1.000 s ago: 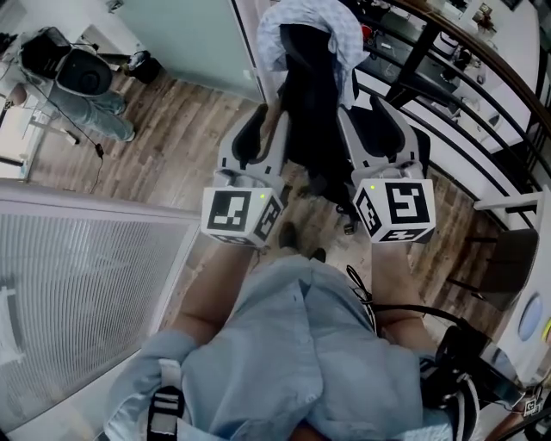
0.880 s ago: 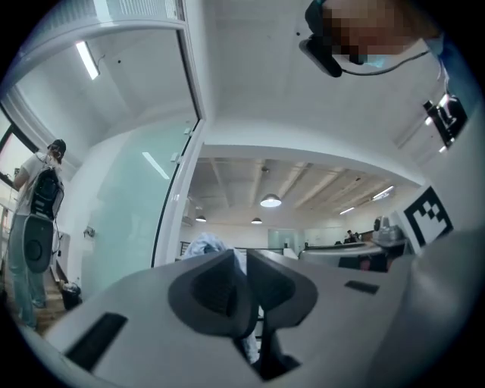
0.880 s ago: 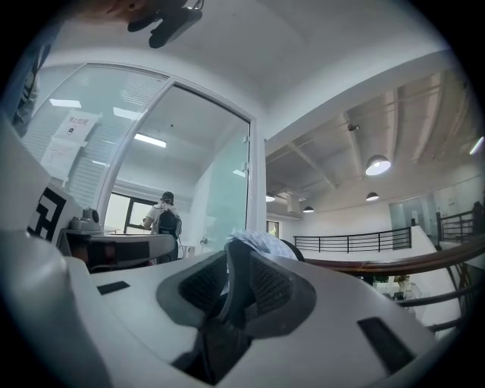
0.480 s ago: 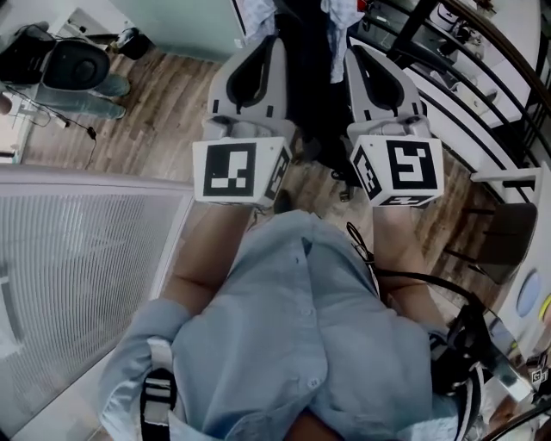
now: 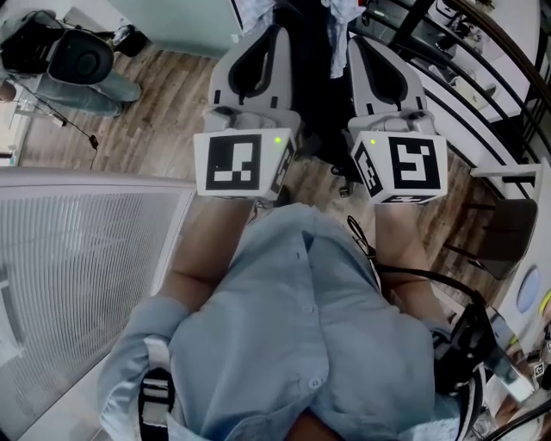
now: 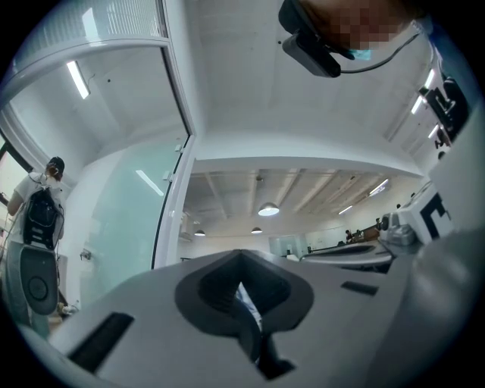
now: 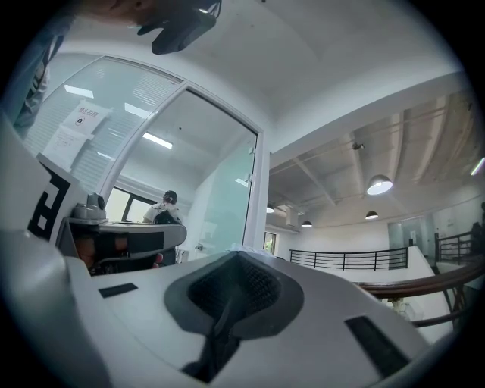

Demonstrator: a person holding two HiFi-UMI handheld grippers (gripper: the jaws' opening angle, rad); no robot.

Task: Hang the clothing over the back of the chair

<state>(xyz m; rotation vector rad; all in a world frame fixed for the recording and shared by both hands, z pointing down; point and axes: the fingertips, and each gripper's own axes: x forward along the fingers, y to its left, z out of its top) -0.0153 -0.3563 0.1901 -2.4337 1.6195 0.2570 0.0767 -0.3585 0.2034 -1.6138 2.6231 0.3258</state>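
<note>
A black chair (image 5: 312, 60) stands straight ahead in the head view. Light blue clothing (image 5: 256, 10) hangs over its back, mostly cut off by the top edge, with another fold (image 5: 342, 12) to the right. My left gripper (image 5: 277, 31) and right gripper (image 5: 351, 41) point forward on either side of the chair back, with their tips close under the cloth. Both are shut. In the left gripper view a sliver of pale blue cloth (image 6: 244, 297) shows through the hollow of the closed left gripper (image 6: 241, 255). The right gripper (image 7: 241, 255) has no cloth between its pads.
A person with a dark backpack (image 5: 82, 62) sits at the far left on the wooden floor (image 5: 164, 112). A glass partition with blinds (image 5: 77, 258) runs along my left. A dark railing (image 5: 469, 82) curves along the right, and a grey seat (image 5: 506, 245) stands beneath it.
Both grippers' jaws have closed from open. Both grippers rose along the chair back, and the clothing now sits almost out of the head view's top edge.
</note>
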